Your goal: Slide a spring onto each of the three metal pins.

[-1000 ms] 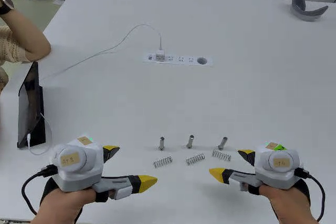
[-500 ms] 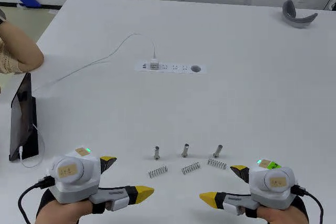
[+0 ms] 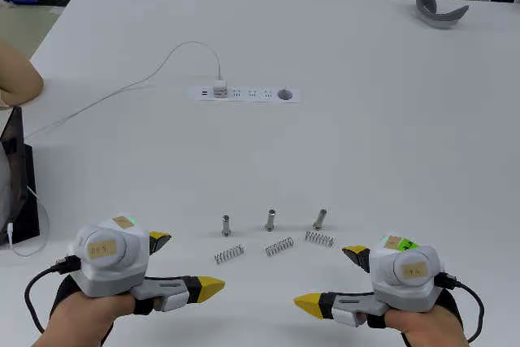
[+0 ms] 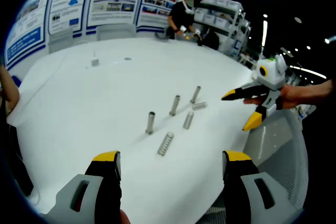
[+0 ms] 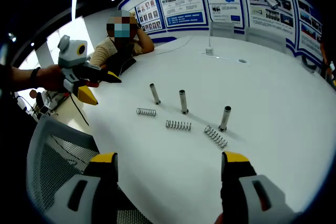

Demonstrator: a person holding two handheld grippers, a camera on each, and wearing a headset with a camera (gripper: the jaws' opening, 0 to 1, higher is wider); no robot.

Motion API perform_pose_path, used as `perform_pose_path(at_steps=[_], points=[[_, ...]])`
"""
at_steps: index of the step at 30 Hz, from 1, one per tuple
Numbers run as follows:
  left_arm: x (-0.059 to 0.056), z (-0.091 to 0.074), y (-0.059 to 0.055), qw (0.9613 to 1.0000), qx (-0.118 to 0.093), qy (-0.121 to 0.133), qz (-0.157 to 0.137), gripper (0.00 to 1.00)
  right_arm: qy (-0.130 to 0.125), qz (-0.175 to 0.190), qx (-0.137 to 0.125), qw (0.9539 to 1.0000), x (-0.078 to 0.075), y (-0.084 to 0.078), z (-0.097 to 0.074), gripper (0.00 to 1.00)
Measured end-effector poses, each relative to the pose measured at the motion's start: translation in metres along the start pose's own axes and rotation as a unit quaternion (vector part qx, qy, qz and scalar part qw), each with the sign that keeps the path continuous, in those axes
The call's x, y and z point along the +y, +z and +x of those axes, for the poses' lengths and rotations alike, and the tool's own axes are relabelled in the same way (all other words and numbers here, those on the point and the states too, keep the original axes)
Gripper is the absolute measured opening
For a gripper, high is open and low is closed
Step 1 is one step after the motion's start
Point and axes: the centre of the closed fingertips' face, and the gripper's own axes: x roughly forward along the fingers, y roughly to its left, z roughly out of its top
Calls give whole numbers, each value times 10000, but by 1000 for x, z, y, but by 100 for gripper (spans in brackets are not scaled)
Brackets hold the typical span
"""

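Head view looks down across the table (image 3: 390,144) from its near edge; both gripper views skim low from opposite sides, sharing the pins (image 3: 270,219) mid-frame

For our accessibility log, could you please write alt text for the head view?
Three metal pins stand in a row on a white table, a loose spring lying before each. The left gripper and right gripper, both open and empty, flank them nearer the camera.

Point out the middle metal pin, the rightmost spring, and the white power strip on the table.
middle upright metal pin (image 3: 270,219), head view, mid-shaft.
rightmost steel coil spring (image 3: 319,239), head view, centre coils.
white power strip (image 3: 252,94), head view, top face.
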Motion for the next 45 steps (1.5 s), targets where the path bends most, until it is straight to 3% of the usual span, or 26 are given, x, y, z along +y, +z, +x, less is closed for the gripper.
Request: perform_pose_path(at_steps=[7,13,16,30,45], points=[[-1,16,-2,9994,258,-192,151,72,-59,68,-19,10000,-3,0,-6,82],[2,33,-8,9977,554,-143,368,62,-82,117,-18,9999,-2,-3,-10,82],[6,41,-15,9952,761,-115,609,58,-89,148,-9,9999,-3,-6,-12,82],[7,70,-22,9932,906,-183,709,42,-145,339,-35,9993,-7,-11,-20,80],[12,84,-28,9896,1056,-114,969,23,-124,381,-46,9992,-9,-11,-21,80]])
